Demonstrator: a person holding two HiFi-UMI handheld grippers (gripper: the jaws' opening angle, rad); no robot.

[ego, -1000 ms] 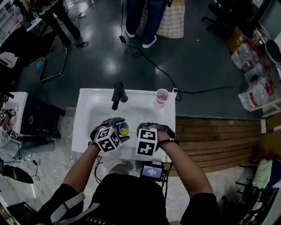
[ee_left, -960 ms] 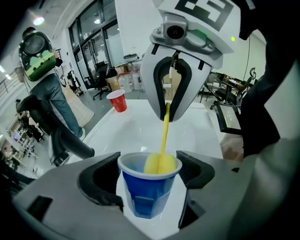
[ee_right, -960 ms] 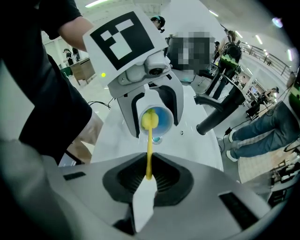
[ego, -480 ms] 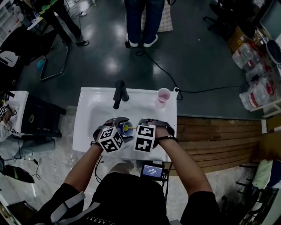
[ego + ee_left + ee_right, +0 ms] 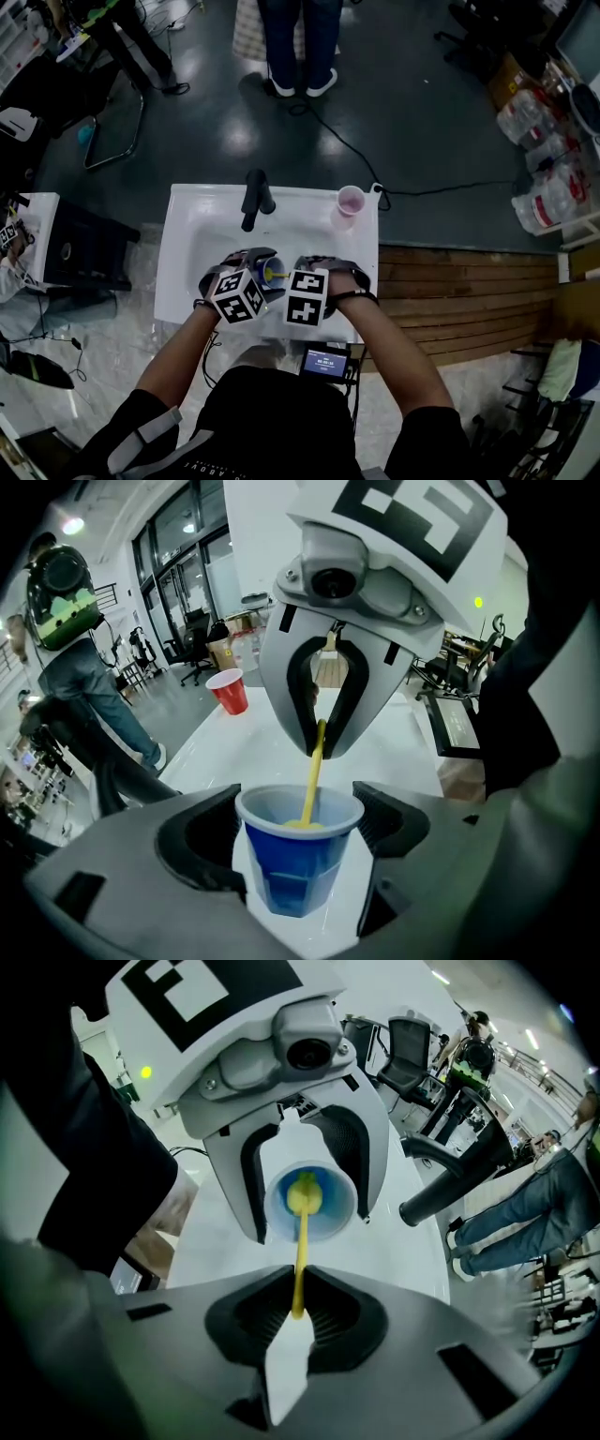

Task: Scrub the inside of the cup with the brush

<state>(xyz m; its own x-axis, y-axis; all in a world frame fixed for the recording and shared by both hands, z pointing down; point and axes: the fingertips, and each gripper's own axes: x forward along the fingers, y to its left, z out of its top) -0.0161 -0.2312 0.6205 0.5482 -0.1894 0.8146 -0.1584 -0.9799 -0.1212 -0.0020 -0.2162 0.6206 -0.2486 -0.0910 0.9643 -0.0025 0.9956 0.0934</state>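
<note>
L gripper (image 5: 298, 834) clamps cup (image 5: 295, 883) mid-wall: light, thin, prob crushable, so I squeeze gently. R gripper (image 5: 298, 1314) pinches brush (image 5: 300, 1241) stem: slim, prob bendy.

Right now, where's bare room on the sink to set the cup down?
Free: the sink basin between the faucet and the pink cup, and its left rim beside the faucet. Crowded: front centre, where the left gripper holds the blue cup and the right gripper holds the brush down into it.

Blue cup (image 5: 300, 860), apparently all-yellow brush (image 5: 300, 1241)
</note>
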